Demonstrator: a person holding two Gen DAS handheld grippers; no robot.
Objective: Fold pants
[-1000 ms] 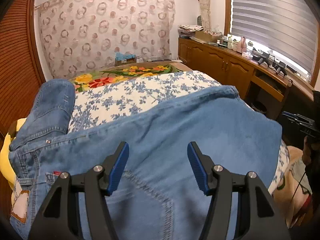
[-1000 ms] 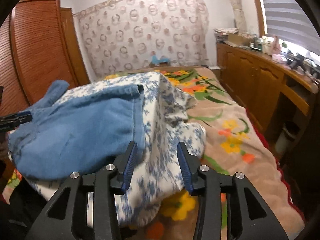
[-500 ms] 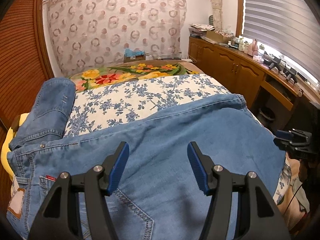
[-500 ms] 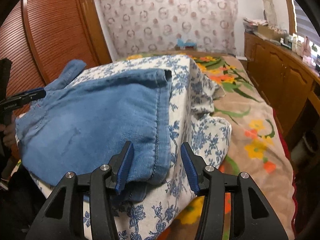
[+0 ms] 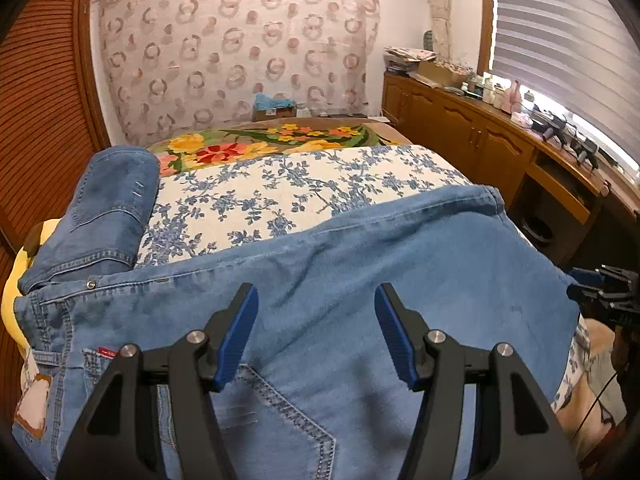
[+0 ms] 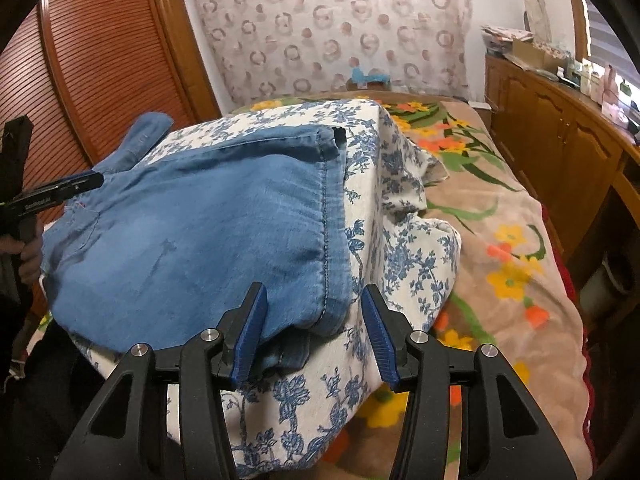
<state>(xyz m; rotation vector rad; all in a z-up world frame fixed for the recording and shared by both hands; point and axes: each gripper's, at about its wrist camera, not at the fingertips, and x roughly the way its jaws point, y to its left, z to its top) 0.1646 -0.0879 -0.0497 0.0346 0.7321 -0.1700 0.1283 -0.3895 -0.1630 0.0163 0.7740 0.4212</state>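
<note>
The faded blue denim pants lie across the blue-flowered white quilt on the bed, both the left gripper and right gripper spread-jawed and pinching nothing, so grabbing quilt along with the hem could ruin the fold.

Ahead of your claws, the bed carries a flowered brown blanket; a blue-and-white floral quilt lies on it, and the jeans spread across the quilt.
</note>
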